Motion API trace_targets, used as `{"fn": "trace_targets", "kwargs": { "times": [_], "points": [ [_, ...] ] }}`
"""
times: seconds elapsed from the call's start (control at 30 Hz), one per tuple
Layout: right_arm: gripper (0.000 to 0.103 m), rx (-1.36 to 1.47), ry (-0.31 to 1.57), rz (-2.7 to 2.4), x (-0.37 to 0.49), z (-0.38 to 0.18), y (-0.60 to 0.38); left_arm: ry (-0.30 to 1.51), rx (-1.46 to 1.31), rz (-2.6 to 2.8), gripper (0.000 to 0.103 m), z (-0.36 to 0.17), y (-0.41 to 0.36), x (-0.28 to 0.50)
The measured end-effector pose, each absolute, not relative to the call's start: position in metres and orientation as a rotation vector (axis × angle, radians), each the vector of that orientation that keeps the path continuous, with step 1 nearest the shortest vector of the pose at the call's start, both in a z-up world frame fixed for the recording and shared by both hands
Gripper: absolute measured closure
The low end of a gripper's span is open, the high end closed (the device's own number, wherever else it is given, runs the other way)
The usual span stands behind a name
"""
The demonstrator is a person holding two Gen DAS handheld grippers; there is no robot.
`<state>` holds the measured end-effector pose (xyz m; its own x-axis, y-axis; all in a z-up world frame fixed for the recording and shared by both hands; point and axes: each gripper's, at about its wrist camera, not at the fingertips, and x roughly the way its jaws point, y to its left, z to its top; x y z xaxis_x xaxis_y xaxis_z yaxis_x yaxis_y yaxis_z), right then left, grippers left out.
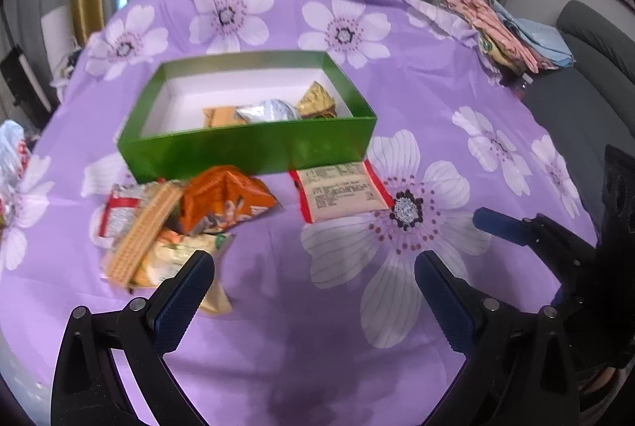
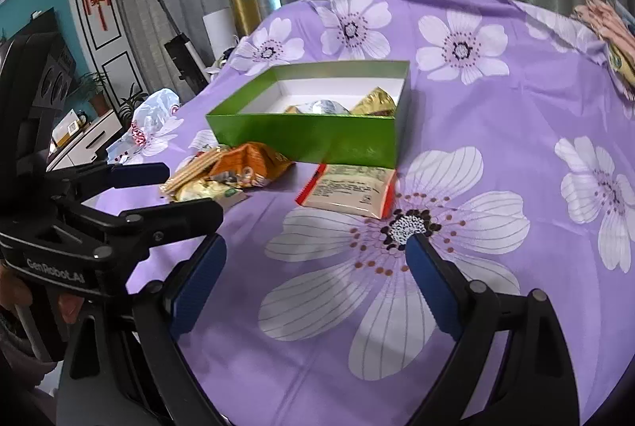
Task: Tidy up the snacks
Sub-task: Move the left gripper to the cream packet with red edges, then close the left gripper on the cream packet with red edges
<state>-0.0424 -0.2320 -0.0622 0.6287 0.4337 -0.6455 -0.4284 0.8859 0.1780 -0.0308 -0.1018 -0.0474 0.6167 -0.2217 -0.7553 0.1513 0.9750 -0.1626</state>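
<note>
Nearest the lens in the left wrist view, the left gripper (image 1: 313, 291) stands with its blue-padded jaws wide apart and nothing between them, above the purple flowered tablecloth (image 1: 436, 100). Its left finger (image 1: 182, 299) overlaps the near end of the snack heap (image 1: 174, 227), a loose pile of a wafer pack, an orange bag and pale wrappers lying toward the table's left edge; whether the pad touches a wrapper cannot be told. Just beyond the gap between the fingers, a flat red-edged packet (image 1: 343, 190) lies label side up, touching the near wall of the green box (image 1: 246, 144). The box sits open in the middle of the table, holding a few wrapped snacks (image 1: 274, 110) bunched against its near wall toward the right end.

The right gripper (image 2: 313, 267) is likewise spread wide and empty, low over a big white flower on the cloth. The red-edged packet (image 2: 349, 190) lies just ahead of its fingertips, apart from them. The left gripper shows at the left of this view, beside the heap (image 2: 222, 174). A stack of folded cloths (image 1: 512, 29) lies at the table's far right edge.
</note>
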Motion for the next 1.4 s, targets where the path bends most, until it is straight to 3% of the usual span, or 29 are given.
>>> {"fn": "trace_targets", "kwargs": {
  "times": [1.1,1.4],
  "points": [
    [0.018,0.051,0.883,0.511,0.047,-0.117,-0.235,1.088,-0.306,-0.339,0.003,-0.107,-0.108,0.067],
    [0.027,-0.018,0.939,0.546,0.069,-0.123,-0.210,1.114,-0.355,-0.367,0.020,-0.113,-0.105,0.080]
  ]
}}
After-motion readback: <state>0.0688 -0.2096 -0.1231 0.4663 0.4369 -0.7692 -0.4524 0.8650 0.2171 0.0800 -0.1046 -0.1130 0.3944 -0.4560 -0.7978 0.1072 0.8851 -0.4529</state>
